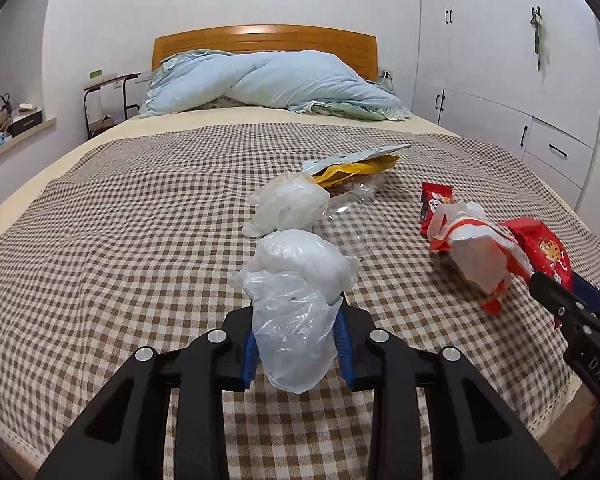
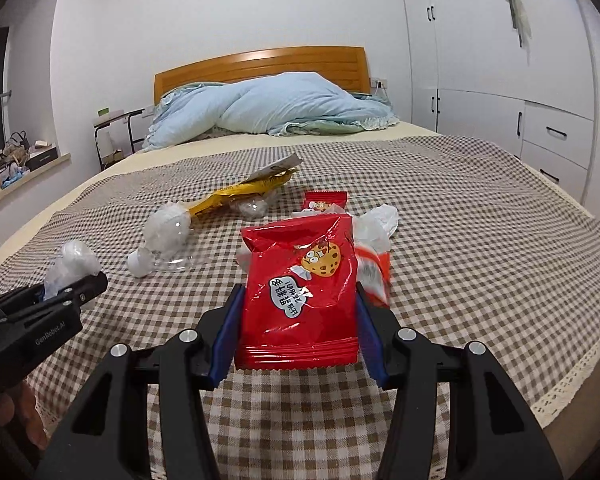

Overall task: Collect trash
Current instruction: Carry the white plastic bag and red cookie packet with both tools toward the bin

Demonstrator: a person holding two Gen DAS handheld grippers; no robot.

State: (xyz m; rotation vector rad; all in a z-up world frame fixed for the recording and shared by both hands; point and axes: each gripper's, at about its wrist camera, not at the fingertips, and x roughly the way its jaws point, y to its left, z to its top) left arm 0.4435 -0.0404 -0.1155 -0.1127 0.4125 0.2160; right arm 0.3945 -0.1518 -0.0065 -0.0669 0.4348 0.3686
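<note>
My left gripper (image 1: 298,308) is shut on a crumpled clear plastic bag (image 1: 296,264), lifted above the checked bed cover (image 1: 120,240). My right gripper (image 2: 299,288) is shut on a red cookie packet (image 2: 300,320), also held off the bed. Each gripper shows in the other view: the right gripper (image 1: 560,296) at the right edge, the left gripper (image 2: 72,284) at the left. On the cover lie a second white plastic bag (image 1: 288,204), a clear plastic bottle (image 2: 164,240), a yellow packet (image 1: 356,168), a small red packet (image 1: 436,200) and an orange-and-white bag (image 1: 476,248).
A blue duvet (image 1: 276,80) is heaped by the wooden headboard (image 1: 264,40). White wardrobe doors and drawers (image 1: 520,92) line the right wall. A side table (image 1: 108,96) and a cluttered sill (image 1: 8,124) stand at the left. A hand (image 2: 4,412) shows at lower left.
</note>
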